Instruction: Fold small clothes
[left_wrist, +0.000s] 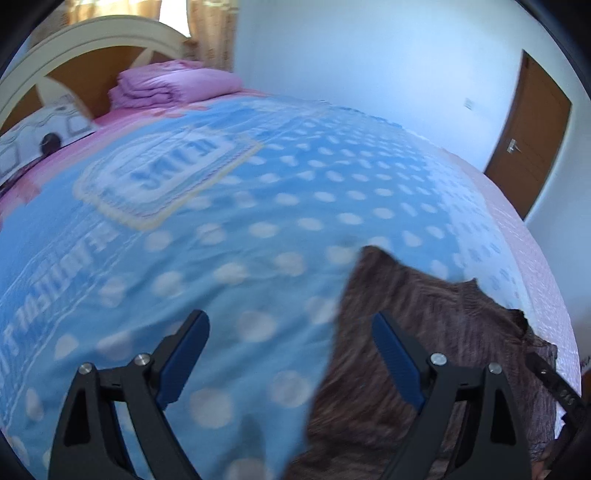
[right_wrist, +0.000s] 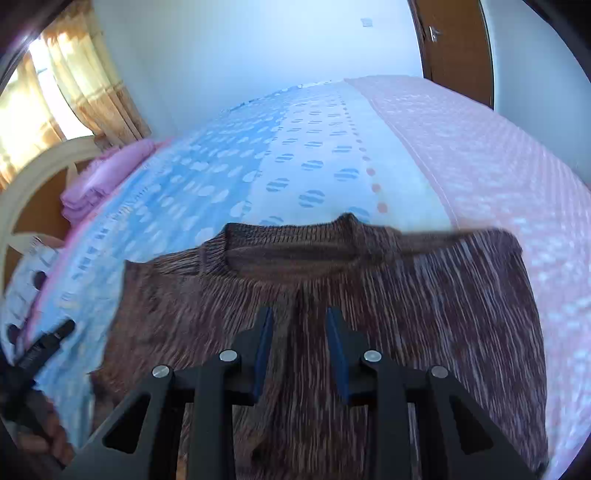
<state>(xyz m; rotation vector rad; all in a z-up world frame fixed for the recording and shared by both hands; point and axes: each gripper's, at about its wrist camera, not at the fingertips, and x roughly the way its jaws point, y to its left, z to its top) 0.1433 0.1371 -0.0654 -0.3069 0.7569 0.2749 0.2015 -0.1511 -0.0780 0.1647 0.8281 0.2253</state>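
Note:
A brown knitted sweater (right_wrist: 406, 295) lies flat on the bed, its neckline (right_wrist: 288, 254) towards the far side. In the left wrist view the sweater (left_wrist: 424, 332) shows at the lower right. My left gripper (left_wrist: 291, 325) is open and empty, over the sweater's left edge and the blue spotted cover (left_wrist: 221, 240). My right gripper (right_wrist: 300, 321) is part open above the sweater's chest, just below the neckline, with nothing between the jaws. The left gripper also shows at the left edge of the right wrist view (right_wrist: 51, 343).
The bed has a blue polka-dot cover (right_wrist: 221, 177) and a pink sheet (right_wrist: 498, 155) at the right. A folded pink quilt (left_wrist: 173, 85) lies by the cream headboard (left_wrist: 96, 37). A brown door (left_wrist: 532, 136) stands beyond the bed.

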